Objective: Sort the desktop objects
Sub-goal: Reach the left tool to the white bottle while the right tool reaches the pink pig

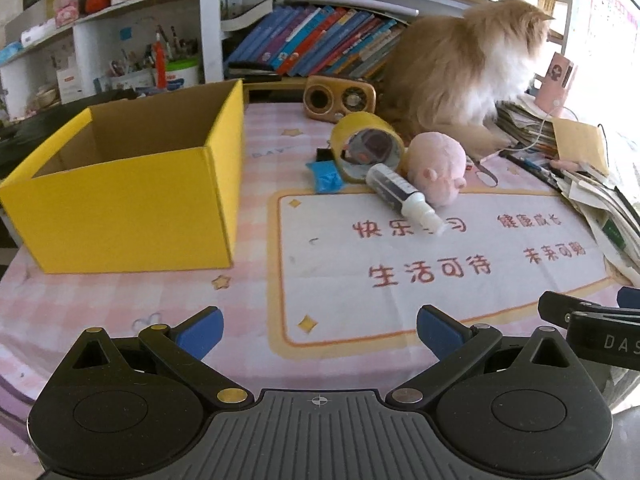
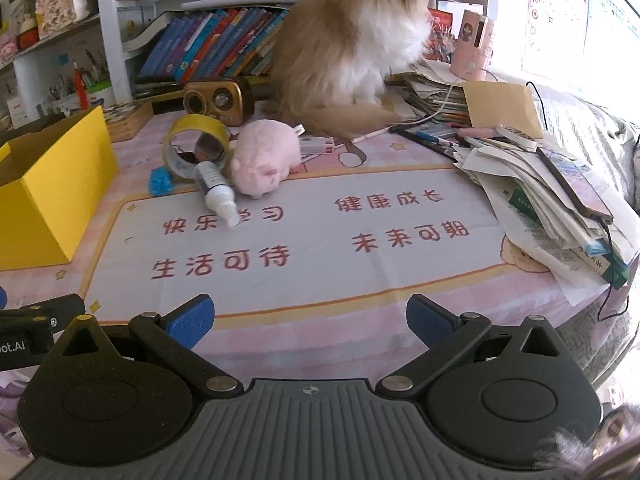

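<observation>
Both grippers hang low over the near edge of the desk, and both are spread wide with nothing between the blue pads. The left gripper [image 1: 320, 330] faces the pink desk mat [image 1: 400, 300]; the right gripper [image 2: 310, 320] sits just beside it, its view looking across the same mat.

The objects to sort are clustered at the mat's far edge, well apart from either set of jaws. A yellow tape roll [image 1: 366, 146] stands on its edge, and the pink plush pig [image 1: 438, 168] leans against its right side. A small bottle [image 1: 404, 198] lies on its side in front of both, its white nozzle pointing toward the grippers and over the mat's red lettering. A blue packet [image 1: 326, 178] lies flat just left of the roll.

The yellow box [image 1: 124, 200] stands open-topped on the left, well left of the cluster and nearer to the left gripper.

Between jaws and cluster the mat is bare. On the right, a sliding stack of papers [image 2: 552, 216] spills to the table's edge. Behind the cluster sit a small golden speaker [image 1: 340, 98] and a fluffy orange-and-white cat [image 1: 464, 64], facing away.
</observation>
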